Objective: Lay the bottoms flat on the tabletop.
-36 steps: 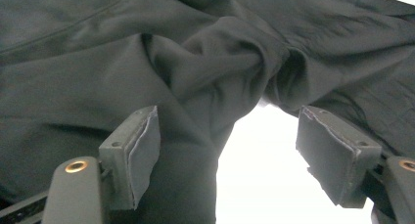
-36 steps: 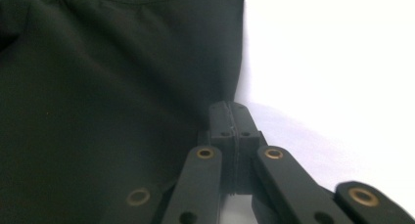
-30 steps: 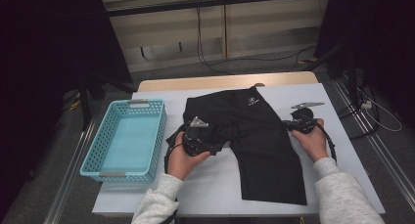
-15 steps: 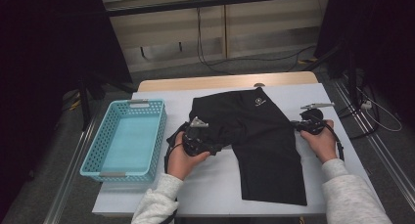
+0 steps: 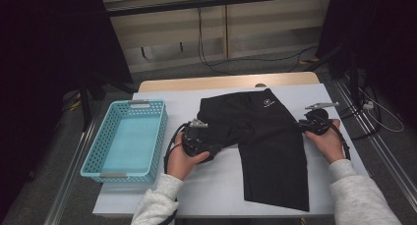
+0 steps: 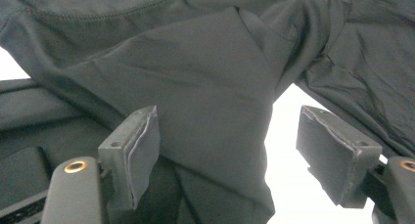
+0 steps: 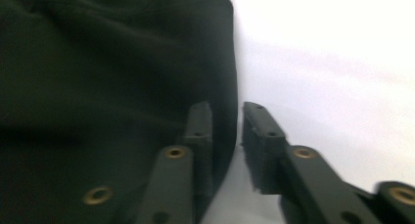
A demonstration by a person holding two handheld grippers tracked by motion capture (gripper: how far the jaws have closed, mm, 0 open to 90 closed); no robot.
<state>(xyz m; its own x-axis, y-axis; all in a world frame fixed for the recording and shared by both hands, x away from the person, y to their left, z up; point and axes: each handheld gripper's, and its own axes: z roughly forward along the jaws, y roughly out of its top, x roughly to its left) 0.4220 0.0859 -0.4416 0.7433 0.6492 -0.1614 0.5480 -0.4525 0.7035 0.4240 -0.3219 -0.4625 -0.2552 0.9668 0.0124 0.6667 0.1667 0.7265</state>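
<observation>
Black shorts (image 5: 265, 141), both tools (image 5: 196, 142) flanking (low)

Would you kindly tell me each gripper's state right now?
Left tongs: open, with a fold of the black shorts between them.
Right tongs: just been opening, shorts' edge between, not pinched.

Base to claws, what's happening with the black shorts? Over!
Left claw open around a fold of the black shorts. Right claw just opening, shorts' edge between its pads. Basket off to the side, nothing blocking.
</observation>
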